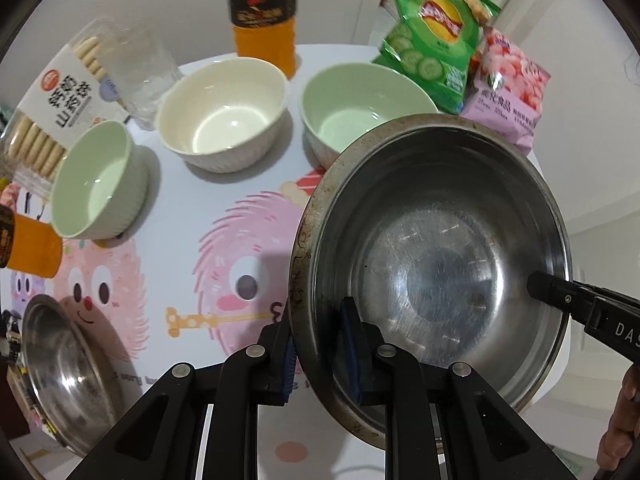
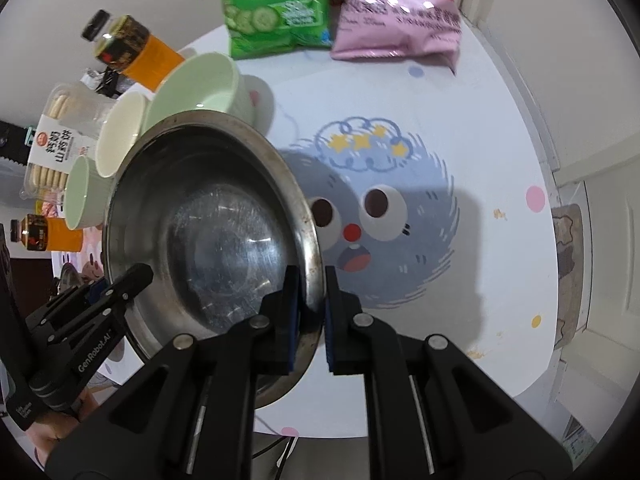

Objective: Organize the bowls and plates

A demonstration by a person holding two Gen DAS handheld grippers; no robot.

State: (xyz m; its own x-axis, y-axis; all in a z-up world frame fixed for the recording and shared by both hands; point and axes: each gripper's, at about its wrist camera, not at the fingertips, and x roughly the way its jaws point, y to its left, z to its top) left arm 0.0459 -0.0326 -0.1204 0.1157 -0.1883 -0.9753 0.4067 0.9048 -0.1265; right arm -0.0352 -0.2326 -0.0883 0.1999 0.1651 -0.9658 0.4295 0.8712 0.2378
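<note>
Both the left gripper and right gripper pinch opposite rims of the steel bowl, which hides part of the green bowl behind.

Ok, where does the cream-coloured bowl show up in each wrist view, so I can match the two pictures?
Left wrist view: the cream bowl stands upper centre, between two green bowls, in front of the orange drink bottle.
Right wrist view: the cream bowl is at upper left, partly hidden behind the rim of the steel bowl.
Shared landmark: the green snack bag at the table's far side.
</note>
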